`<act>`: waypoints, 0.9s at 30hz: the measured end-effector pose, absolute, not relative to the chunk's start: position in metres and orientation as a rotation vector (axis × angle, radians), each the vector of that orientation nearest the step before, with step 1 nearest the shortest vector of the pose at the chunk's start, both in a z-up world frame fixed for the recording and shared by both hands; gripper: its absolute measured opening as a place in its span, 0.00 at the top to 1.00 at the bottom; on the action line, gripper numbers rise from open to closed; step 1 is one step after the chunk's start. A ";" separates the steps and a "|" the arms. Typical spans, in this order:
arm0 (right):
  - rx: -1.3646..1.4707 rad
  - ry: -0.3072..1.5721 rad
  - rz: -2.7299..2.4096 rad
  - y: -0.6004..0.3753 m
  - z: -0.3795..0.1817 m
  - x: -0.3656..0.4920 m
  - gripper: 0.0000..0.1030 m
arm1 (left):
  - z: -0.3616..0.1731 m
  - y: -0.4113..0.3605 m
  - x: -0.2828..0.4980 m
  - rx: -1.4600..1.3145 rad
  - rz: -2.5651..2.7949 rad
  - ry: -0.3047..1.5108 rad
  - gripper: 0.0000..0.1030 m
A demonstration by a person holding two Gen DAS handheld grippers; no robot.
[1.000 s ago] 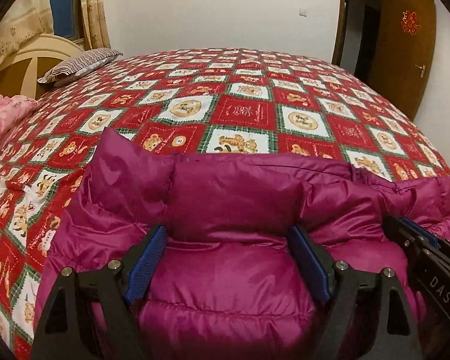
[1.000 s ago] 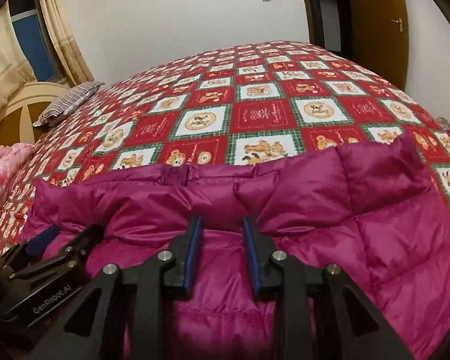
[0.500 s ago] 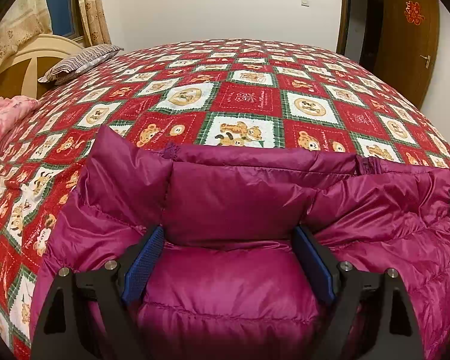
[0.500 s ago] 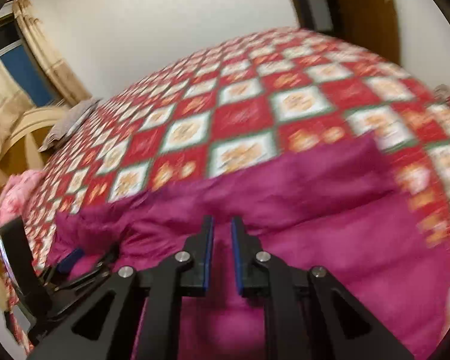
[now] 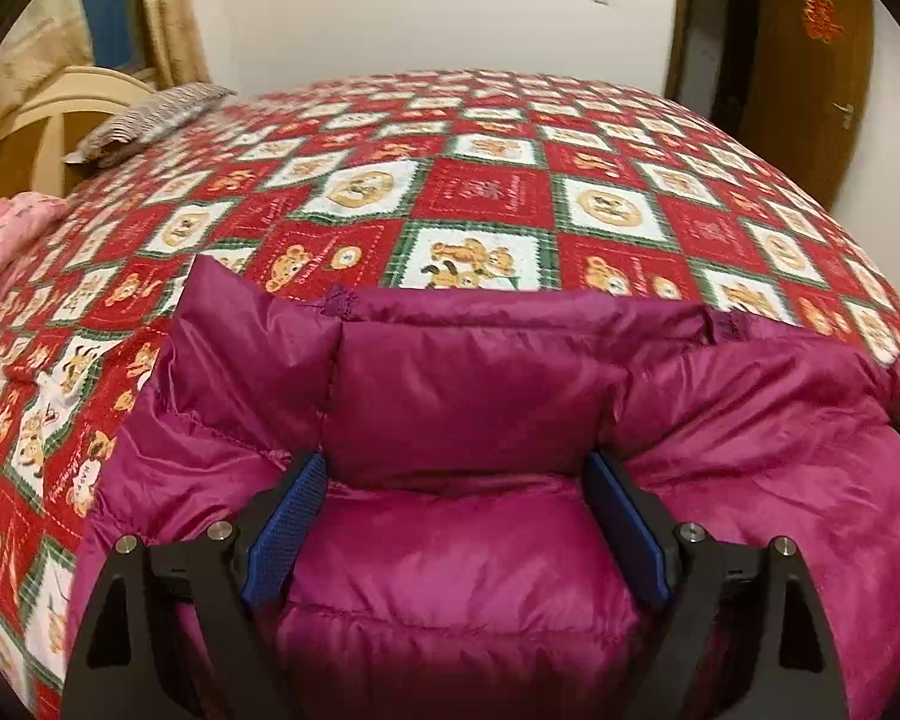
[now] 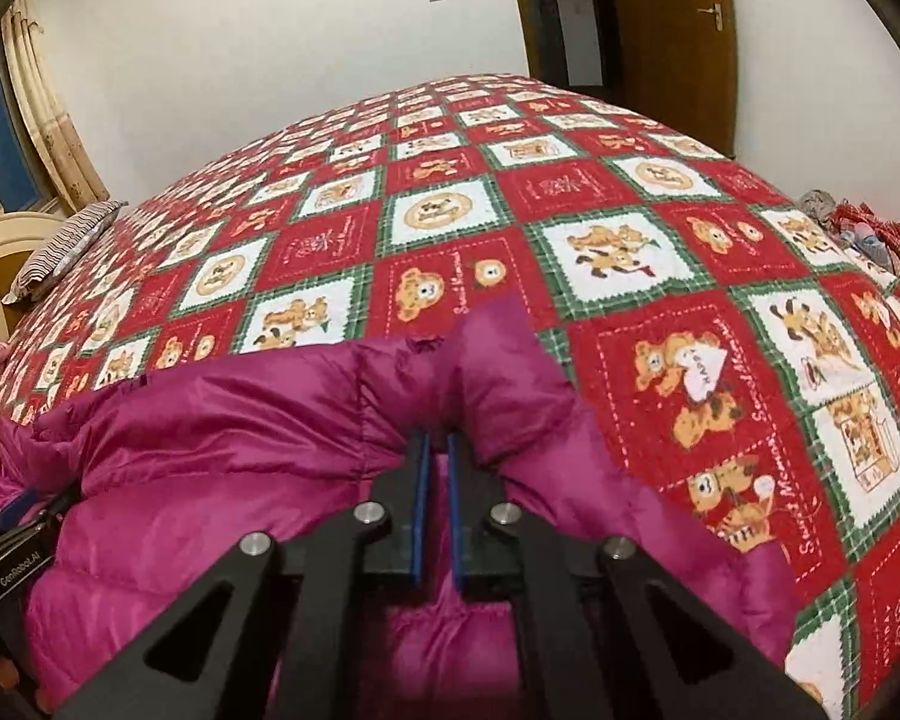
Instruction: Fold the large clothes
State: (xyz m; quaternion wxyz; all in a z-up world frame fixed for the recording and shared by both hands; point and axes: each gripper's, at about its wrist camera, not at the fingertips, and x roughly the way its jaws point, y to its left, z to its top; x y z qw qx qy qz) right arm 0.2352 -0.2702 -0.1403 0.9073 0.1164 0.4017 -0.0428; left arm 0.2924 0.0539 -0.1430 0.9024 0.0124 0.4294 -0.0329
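We work on a magenta puffer jacket (image 5: 468, 570) that lies across the lower half of both views, on a bed (image 5: 492, 192) covered in a red, white and green bear-print quilt. On the left side, our left hand-held gripper (image 5: 453, 480) stands wide apart at the bottom centre of its view, its blue pads (image 5: 285, 525) on either side of a padded panel of the jacket; the pads look to be resting against the fabric at most, not pinching it, so we judge nothing is gripped there yet. To do this step well, we would bring those jaws in on a firm ridge or seam and not on loose puff, at the same level as the other hold, so the edge lifts straight. Further right, our right hand-held gripper (image 6: 438, 456) sits at the bottom centre of its view with its jaws drawn together on a raised fold of the jacket near its right end, where the fabric peaks just above the fingertips. A slippery shell such as this may slide from a shallow bite, so we would take it deep. The jacket's far edge runs across mid-frame, with bare quilt beyond it.
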 end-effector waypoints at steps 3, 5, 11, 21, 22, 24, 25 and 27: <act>0.243 0.800 -0.091 -0.267 -0.116 0.211 0.90 | -0.116 0.076 0.269 -0.002 -0.128 0.841 0.14; 0.250 0.726 -0.052 -0.255 -0.093 0.184 0.86 | -0.094 0.102 0.244 -0.039 -0.114 0.785 0.14; 0.257 0.694 0.129 -0.185 -0.070 0.137 0.86 | -0.077 0.154 0.173 -0.152 -0.012 0.704 0.14; 0.228 0.843 0.160 -0.128 -0.143 0.144 0.88 | -0.125 0.172 0.124 -0.359 0.110 0.738 0.14; 0.236 0.837 0.158 -0.130 -0.146 0.143 0.94 | -0.127 0.168 0.124 -0.374 0.093 0.739 0.14; 0.265 0.837 0.168 -0.135 -0.150 0.145 0.95 | -0.133 0.161 0.127 -0.393 0.047 0.761 0.14; 0.274 0.839 0.171 -0.136 -0.150 0.145 0.95 | -0.142 0.155 0.133 -0.413 0.011 0.804 0.14; 0.283 0.839 0.172 -0.137 -0.152 0.146 0.96 | -0.151 0.147 0.138 -0.433 0.003 0.838 0.14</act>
